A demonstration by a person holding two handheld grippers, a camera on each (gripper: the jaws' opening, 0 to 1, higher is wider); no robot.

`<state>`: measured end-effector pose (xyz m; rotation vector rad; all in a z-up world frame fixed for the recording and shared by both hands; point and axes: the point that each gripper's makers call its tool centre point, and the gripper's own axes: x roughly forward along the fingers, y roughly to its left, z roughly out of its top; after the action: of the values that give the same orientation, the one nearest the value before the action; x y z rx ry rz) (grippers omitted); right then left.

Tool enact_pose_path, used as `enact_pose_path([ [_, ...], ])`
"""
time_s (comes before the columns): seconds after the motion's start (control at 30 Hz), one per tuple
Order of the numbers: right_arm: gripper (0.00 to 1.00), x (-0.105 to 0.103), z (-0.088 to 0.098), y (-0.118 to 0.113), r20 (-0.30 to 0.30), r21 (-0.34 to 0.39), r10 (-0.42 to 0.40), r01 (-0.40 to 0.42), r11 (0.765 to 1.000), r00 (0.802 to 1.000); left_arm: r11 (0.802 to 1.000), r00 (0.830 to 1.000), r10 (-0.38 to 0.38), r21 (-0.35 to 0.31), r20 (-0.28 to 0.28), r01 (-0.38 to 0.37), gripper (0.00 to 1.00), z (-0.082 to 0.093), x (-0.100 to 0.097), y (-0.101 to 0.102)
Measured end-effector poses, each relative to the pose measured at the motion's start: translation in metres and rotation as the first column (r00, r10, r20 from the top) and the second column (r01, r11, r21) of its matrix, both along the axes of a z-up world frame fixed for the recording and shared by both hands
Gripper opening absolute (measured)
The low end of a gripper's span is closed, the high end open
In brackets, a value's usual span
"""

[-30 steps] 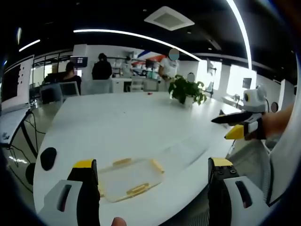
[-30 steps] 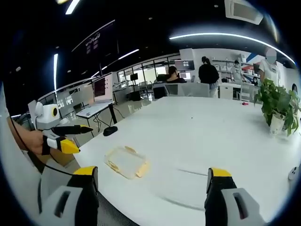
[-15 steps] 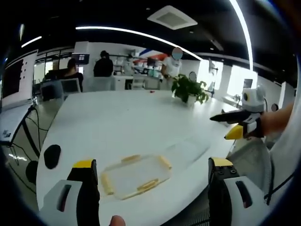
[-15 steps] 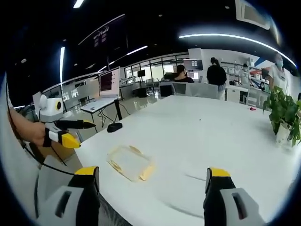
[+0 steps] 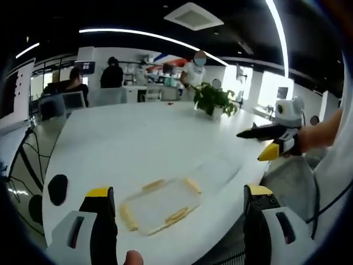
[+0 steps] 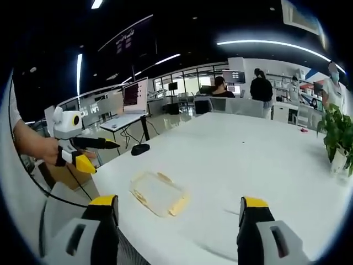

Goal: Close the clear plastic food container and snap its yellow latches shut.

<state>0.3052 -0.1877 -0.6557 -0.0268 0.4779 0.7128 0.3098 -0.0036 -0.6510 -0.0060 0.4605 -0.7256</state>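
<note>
While I've edged both grippers in over the last second, the container (image 5: 159, 205) sits a bit larger near the surface (image 5: 138, 143) front edge, latches (image 5: 154, 185) unsnapped. Left gripper (image 5: 175, 221) fingers spread, right gripper (image 6: 177, 229) fingers spread, both empty; no contact yet.

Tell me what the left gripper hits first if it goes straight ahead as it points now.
Probably the container: it lies on the table just ahead between the open left gripper's jaws. Depth is unclear; it might pass above.

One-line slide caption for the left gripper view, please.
Open left claw hovers above the clear container on the white table; right claw waits alongside.
</note>
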Motion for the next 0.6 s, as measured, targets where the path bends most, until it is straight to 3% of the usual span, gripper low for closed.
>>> enact_pose_path([
  [0.6, 0.89, 0.015, -0.012, 0.019, -0.009, -0.032, 0.048, -0.048, 0.998, 0.999, 0.998, 0.998, -0.055, 0.027, -0.006, 0.055, 0.95, -0.007, 0.023, 0.013],
])
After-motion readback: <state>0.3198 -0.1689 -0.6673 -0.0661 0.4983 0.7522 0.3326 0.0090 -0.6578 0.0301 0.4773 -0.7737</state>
